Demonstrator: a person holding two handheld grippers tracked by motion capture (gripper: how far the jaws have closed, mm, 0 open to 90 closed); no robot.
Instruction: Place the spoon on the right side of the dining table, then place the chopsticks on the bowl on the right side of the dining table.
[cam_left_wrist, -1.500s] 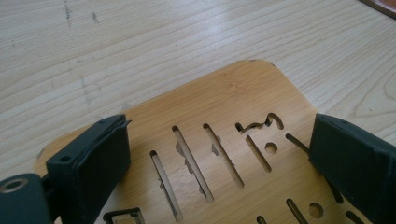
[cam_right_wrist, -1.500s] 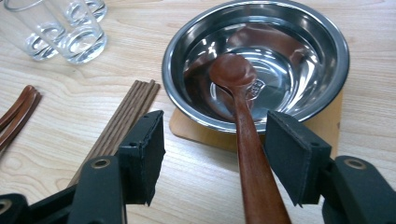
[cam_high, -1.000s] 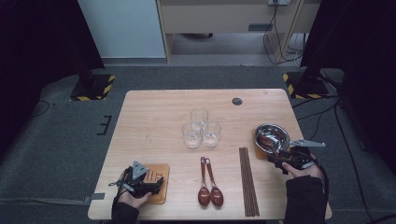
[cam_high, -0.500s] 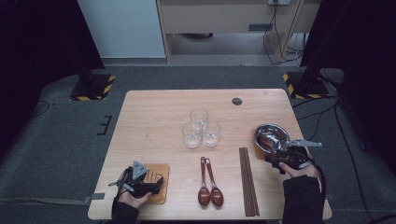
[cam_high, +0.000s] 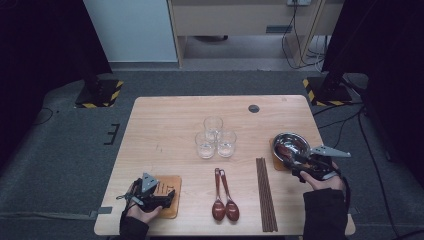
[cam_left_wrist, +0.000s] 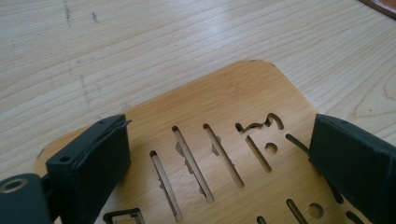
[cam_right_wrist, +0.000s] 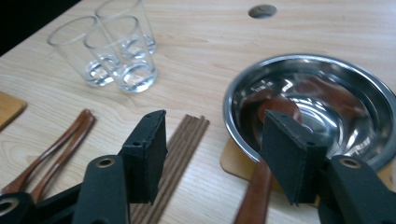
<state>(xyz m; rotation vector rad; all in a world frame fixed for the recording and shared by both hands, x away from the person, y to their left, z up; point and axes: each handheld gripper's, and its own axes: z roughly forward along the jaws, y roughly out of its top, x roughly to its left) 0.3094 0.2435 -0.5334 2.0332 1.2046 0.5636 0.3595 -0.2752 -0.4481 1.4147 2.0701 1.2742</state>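
Spoon (cam_right_wrist: 261, 186) leans in the steel bowl (cam_right_wrist: 322, 74), handle out between the right tongs' (cam_right_wrist: 215, 154) wide jaws, just closing; left tongs (cam_left_wrist: 219, 168) gape over a coaster (cam_left_wrist: 210, 126).

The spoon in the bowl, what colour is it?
Reddish brown spoon, leaning in the shiny bowl; right gripper view shows it best.

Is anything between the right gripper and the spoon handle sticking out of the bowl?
Nothing visible does. The right gripper, whose jaws have just been closing, has the spoon handle between them at the steel bowl rim; the chopsticks lie off to one side.
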